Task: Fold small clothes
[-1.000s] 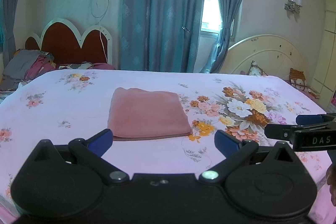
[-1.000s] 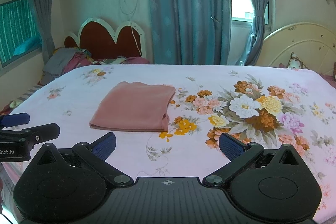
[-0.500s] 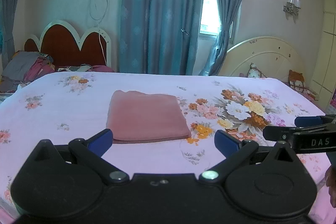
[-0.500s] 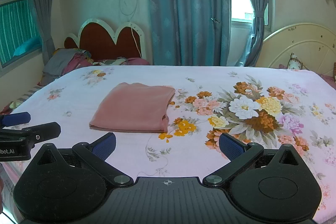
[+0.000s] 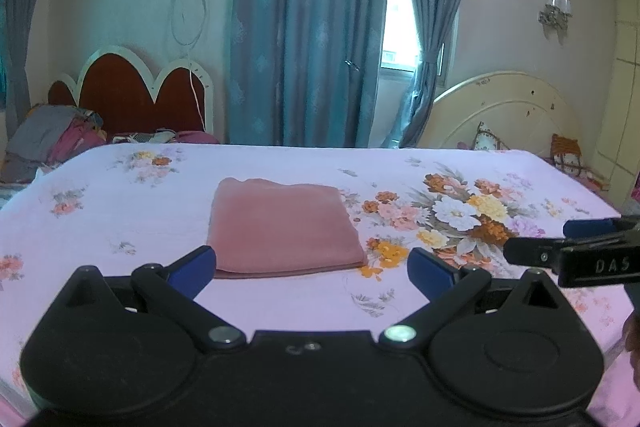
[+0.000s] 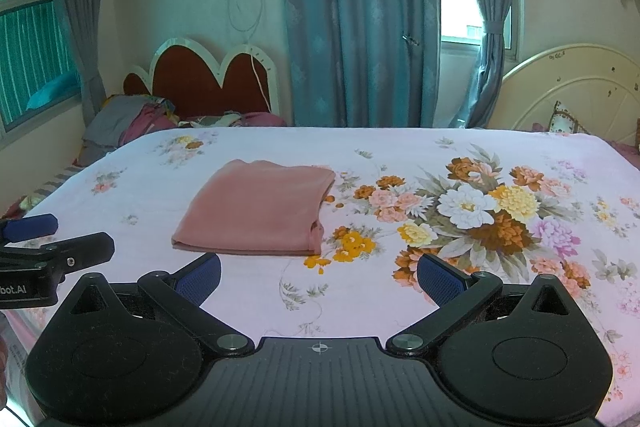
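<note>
A pink garment [image 5: 282,227] lies folded into a flat rectangle on the flowered bedsheet [image 5: 120,219]. It also shows in the right wrist view [image 6: 256,213]. My left gripper [image 5: 310,267] is open and empty, held above the bed's near edge just short of the garment. My right gripper [image 6: 318,277] is open and empty, near the bed's front edge, to the right of the garment. Each gripper shows at the side of the other's view: the right one [image 5: 568,245] and the left one [image 6: 44,239].
A pile of clothes [image 6: 124,123] lies at the far left by the red headboard [image 6: 208,83]. A cream headboard [image 5: 504,111] and cushions [image 5: 566,153] stand at the far right. Blue curtains [image 5: 304,27] hang behind the bed.
Both grippers have tilted or drawn back a little, so the garment sits slightly lower in the views. The garment has not moved. Both grippers stay open.
</note>
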Motion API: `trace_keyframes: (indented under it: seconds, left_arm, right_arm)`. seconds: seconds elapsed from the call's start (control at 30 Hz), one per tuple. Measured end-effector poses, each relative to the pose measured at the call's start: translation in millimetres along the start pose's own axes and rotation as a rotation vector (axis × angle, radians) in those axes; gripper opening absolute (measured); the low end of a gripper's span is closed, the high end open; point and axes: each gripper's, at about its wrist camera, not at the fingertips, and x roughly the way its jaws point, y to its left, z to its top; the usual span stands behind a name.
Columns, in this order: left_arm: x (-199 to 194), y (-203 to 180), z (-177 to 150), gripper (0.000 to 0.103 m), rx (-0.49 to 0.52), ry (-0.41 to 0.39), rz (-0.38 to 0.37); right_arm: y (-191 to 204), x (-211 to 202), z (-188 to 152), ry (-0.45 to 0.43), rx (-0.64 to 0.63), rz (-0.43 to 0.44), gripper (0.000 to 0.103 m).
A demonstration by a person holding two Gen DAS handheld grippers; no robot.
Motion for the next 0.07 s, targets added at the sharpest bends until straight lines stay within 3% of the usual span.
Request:
trace_keyframes:
  seconds: [0.07]
  left_arm:
    - [-0.1, 1.4, -0.1, 0.101, 0.001, 0.002, -0.013]
  right_arm:
    - [0.1, 0.1, 0.0, 0.001, -0.001, -0.001, 0.103]
